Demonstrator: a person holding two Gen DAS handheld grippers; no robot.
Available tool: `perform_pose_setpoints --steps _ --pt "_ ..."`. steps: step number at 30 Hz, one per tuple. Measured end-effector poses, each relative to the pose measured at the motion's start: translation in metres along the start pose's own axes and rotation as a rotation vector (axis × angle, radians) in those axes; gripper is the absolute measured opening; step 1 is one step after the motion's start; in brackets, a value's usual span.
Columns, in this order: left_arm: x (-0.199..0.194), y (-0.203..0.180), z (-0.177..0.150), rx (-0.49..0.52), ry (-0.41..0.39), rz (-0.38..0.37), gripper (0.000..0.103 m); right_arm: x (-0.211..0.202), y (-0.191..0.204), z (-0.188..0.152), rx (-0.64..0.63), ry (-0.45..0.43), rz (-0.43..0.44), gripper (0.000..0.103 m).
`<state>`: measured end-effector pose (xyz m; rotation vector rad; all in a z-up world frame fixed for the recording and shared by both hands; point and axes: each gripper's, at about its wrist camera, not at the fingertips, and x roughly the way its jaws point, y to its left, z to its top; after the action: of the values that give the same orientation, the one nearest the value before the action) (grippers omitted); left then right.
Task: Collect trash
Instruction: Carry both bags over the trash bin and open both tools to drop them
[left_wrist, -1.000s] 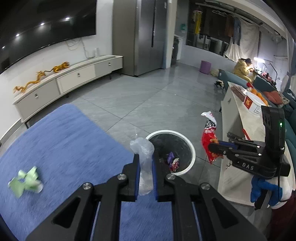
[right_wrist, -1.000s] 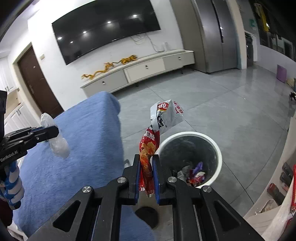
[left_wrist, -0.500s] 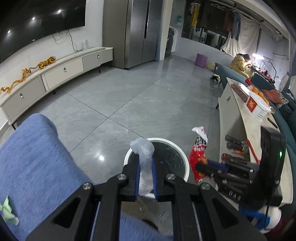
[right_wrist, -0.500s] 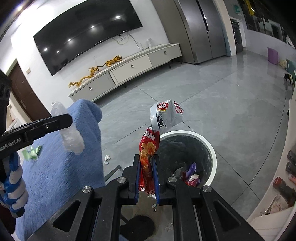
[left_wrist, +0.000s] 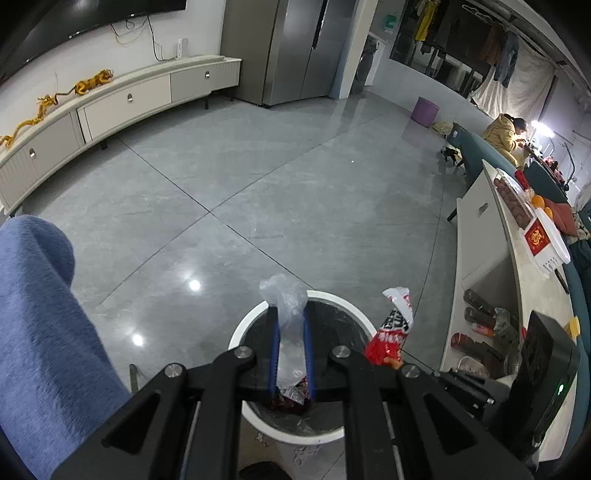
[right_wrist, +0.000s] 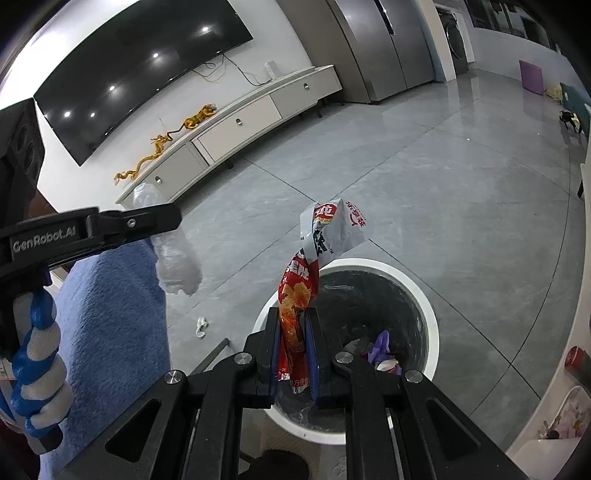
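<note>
Clear crumpled plastic bag (left_wrist: 290, 332) pinched in left gripper (left_wrist: 290, 354), above the round white-rimmed trash bin (left_wrist: 255, 317) | red-and-white crinkled snack wrapper (right_wrist: 306, 288) clamped in right gripper (right_wrist: 293, 350), over the bin's near rim | bin on grey tiled floor (left_wrist: 295, 192) beside blue fabric surface (left_wrist: 40, 314)

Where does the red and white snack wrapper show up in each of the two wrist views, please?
Left wrist view: the snack wrapper is lower right of centre, just right of the bin's rim.
Right wrist view: it stands at centre, pinched in the right hand-held gripper, rising above the bin.
Shared landmark: the white-rimmed trash bin.
</note>
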<state>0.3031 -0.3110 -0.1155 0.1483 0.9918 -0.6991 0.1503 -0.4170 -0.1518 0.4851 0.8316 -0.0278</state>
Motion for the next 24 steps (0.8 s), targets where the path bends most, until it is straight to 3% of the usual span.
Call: perform_pose_setpoints --steps 9,13,24 --pt "0.035 -0.007 0.006 -0.002 0.058 -0.025 0.013 0.022 -0.012 -0.002 0.019 0.037 -0.048 0.016" --pt "0.042 -0.006 0.004 -0.025 0.072 -0.055 0.04 0.023 -0.019 -0.006 0.036 0.043 -0.078 0.028" --pt "0.027 -0.011 -0.003 -0.038 0.051 -0.068 0.04 0.006 -0.012 -0.005 0.049 0.022 -0.095 0.031"
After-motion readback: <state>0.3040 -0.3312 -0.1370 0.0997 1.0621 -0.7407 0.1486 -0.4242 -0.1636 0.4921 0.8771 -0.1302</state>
